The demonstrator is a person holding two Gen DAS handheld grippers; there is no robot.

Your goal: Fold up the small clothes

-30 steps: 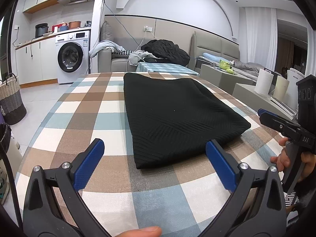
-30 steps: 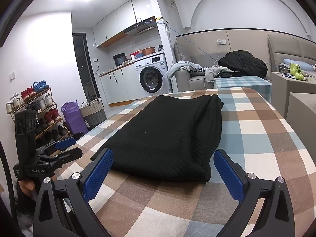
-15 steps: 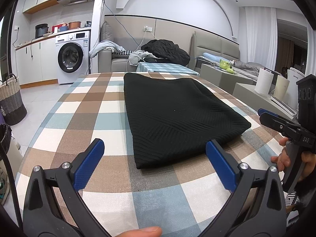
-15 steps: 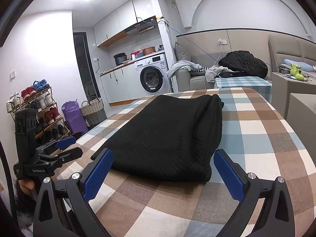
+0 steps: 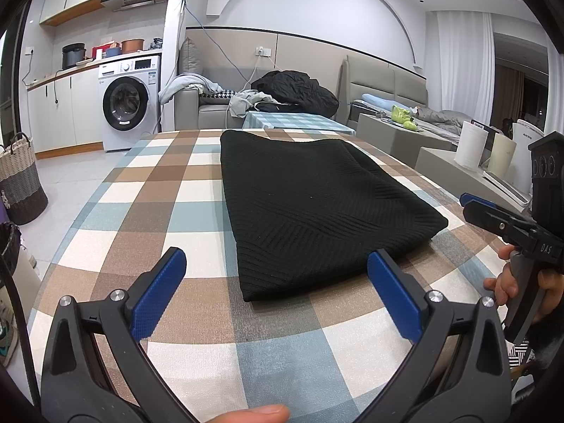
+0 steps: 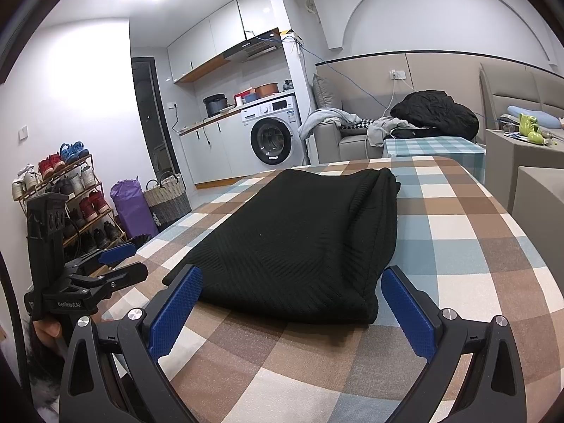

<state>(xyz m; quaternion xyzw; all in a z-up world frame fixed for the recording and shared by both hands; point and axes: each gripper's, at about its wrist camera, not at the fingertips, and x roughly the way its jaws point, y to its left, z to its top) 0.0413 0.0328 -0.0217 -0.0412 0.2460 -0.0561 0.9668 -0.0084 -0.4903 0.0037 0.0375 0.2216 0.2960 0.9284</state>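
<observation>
A black ribbed knit garment (image 5: pixel 310 204) lies folded into a flat rectangle on the checked tablecloth (image 5: pixel 148 211); it also shows in the right wrist view (image 6: pixel 299 243). My left gripper (image 5: pixel 276 264) is open and empty, hovering just short of the garment's near edge. My right gripper (image 6: pixel 290 282) is open and empty, close to the garment's near end. The right gripper shows at the right edge of the left wrist view (image 5: pixel 486 208). The left gripper shows at the left of the right wrist view (image 6: pixel 123 264).
A sofa with a heap of clothes (image 5: pixel 296 91) stands beyond the table. A washing machine (image 5: pixel 128 102) and a woven basket (image 5: pixel 19 176) stand at the left. A shoe rack (image 6: pixel 67 194) is by the wall. Paper rolls (image 5: pixel 470 148) stand at the right.
</observation>
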